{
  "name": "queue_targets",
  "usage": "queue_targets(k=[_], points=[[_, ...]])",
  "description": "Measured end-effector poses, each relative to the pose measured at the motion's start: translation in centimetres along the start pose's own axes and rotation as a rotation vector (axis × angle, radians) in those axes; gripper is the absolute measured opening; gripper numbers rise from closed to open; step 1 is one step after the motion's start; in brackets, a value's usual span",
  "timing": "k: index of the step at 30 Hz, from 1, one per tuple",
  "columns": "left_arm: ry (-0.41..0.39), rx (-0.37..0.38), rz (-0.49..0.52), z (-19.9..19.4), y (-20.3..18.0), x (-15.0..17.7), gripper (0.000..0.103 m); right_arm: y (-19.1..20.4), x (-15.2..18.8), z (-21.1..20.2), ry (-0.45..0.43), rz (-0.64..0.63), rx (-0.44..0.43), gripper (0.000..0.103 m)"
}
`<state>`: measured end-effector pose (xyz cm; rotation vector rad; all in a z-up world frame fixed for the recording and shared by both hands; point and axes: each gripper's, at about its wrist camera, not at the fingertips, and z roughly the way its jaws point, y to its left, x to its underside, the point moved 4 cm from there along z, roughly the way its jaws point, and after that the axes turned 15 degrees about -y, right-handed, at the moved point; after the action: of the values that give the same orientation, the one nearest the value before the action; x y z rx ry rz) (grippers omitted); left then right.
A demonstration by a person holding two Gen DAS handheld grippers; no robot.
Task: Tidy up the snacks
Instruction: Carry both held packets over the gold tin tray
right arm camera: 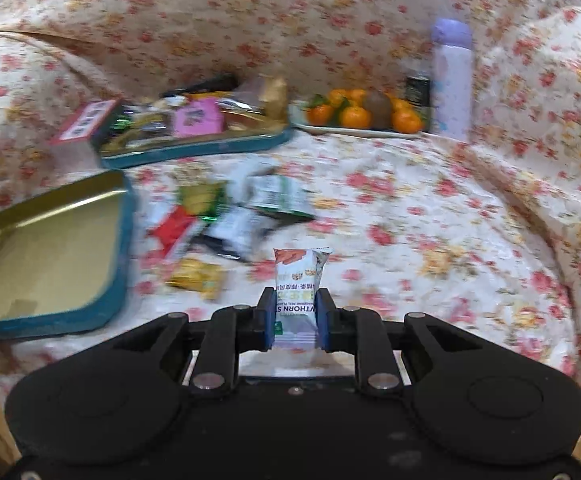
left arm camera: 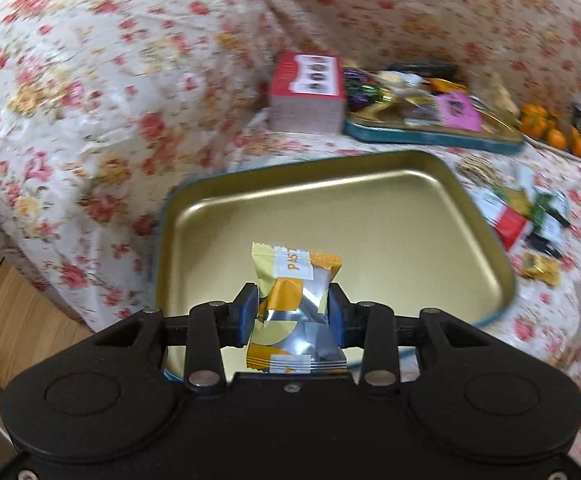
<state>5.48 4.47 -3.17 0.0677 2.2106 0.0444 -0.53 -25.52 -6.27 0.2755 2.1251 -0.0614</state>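
While the left gripper [left arm camera: 293,316] hangs above the empty gold-lined tin tray with a teal rim [left arm camera: 486,236], its blue-padded fingers [left arm camera: 248,314] are clamped on a yellow, orange and silver foil pastry packet [left arm camera: 296,280] — one pad on each side of the wrapper's middle, so the fingers stand fairly wide. The packet's top pokes out past the fingertips over the tray's bare bottom, and its lower end reaches back toward the gripper body.

The right gripper [right arm camera: 293,316] has its fingers [right arm camera: 265,318] drawn narrow, pinching a slim white snack packet with an orange-red picture [right arm camera: 299,280], held upright between the pads with its crimped top above the fingertips. It is over the floral cloth-covered sofa seat [right arm camera: 430,220], to the right of the tray, whose edge shows at the left of that view.

Just beyond the right fingers lies a loose heap of small wrapped snacks [right arm camera: 226,216] — blurred, red, green, white and gold. Farther back stand a second teal-rimmed tray filled with sweets [right arm camera: 194,148], a red box [left arm camera: 306,92], a plate of oranges [right arm camera: 354,114] and a tall lilac flask [right arm camera: 452,80].
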Motion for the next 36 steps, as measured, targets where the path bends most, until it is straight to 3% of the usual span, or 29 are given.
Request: queue_targets(k=[7,15,20,24,36], points=[[0.003,-0.028,-0.087,1.1,3.7,-0.1,0.045,6.8,-2.3,-1.3,-0.018,-0.004,-0.16,0.022],[0.039,-0.054,-0.136,1.1,6.0,0.7,0.045,14.9,-4.2,-0.5,0.012,0.016,-0.356,0.022],[0.058,-0.066,-0.14,1.7,6.2,1.0,0.045,18.9,-4.2,0.3,0.04,0.024,-0.43,0.022],[0.063,-0.077,-0.123,2.0,6.1,1.3,0.045,20.9,-3.6,1.1,0.071,0.024,-0.442,0.022],[0.106,-0.03,-0.211,2.5,7.2,1.6,0.048,22.9,-1.5,2.5,0.123,-0.018,-0.434,0.022]])
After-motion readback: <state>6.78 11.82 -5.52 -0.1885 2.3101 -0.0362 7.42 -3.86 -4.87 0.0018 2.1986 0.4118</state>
